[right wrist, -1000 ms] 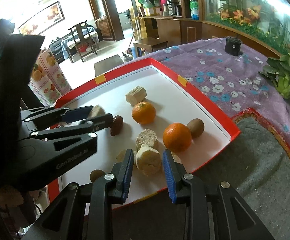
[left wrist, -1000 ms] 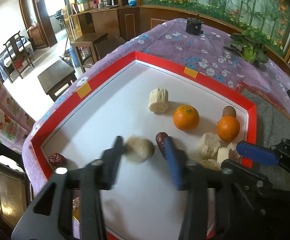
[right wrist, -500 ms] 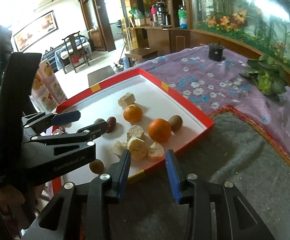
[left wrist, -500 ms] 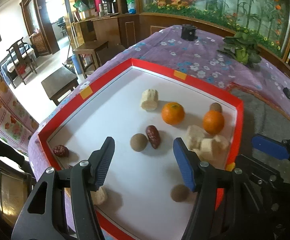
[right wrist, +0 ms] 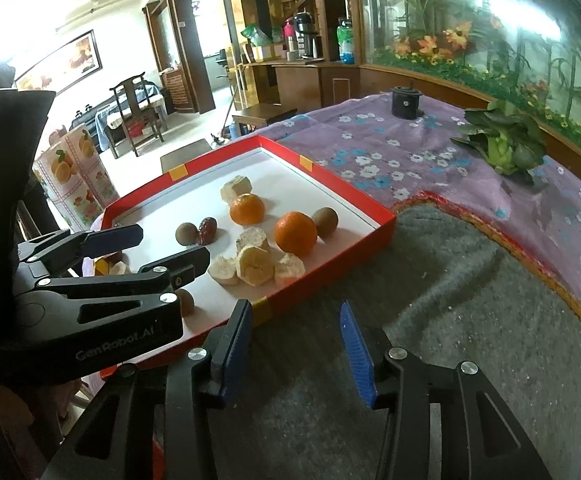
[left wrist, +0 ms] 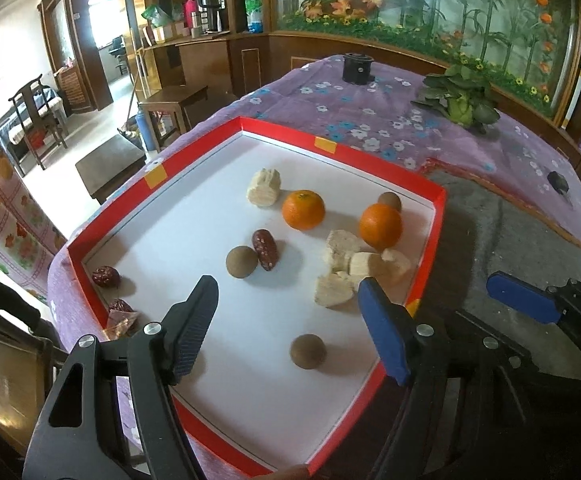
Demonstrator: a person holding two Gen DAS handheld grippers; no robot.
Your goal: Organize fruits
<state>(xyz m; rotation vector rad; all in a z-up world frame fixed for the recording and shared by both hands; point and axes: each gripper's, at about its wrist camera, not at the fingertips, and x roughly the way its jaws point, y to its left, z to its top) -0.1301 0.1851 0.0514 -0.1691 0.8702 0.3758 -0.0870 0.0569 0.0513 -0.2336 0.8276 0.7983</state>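
A red-rimmed white tray [left wrist: 434, 236] [right wrist: 374, 236] holds two oranges [left wrist: 303, 209] [left wrist: 380, 226], a red date [left wrist: 265, 244] beside a round brown fruit [left wrist: 242, 261], another brown fruit [left wrist: 307, 351], one at the far rim [left wrist: 389, 201], a pale chunk [left wrist: 264, 193] and a cluster of pale chunks [left wrist: 350, 270] [right wrist: 256, 266]. Two dates [left wrist: 105, 276] lie at the left rim. My left gripper [left wrist: 286, 320] is open and empty above the tray's near part. My right gripper [right wrist: 294, 344] is open and empty over the grey mat [right wrist: 450, 300], right of the tray.
The table has a purple floral cloth [left wrist: 370, 120]. A green leafy vegetable [left wrist: 460, 100] [right wrist: 502, 144] and a black round object [left wrist: 356, 68] lie at the far side. A wooden cabinet and an aquarium stand behind. Chairs and low tables are off the left edge.
My left gripper opened, let go of the round brown fruit beside the date, and drew back. My right gripper pulled back from the pale chunks to over the grey mat and opened wider.
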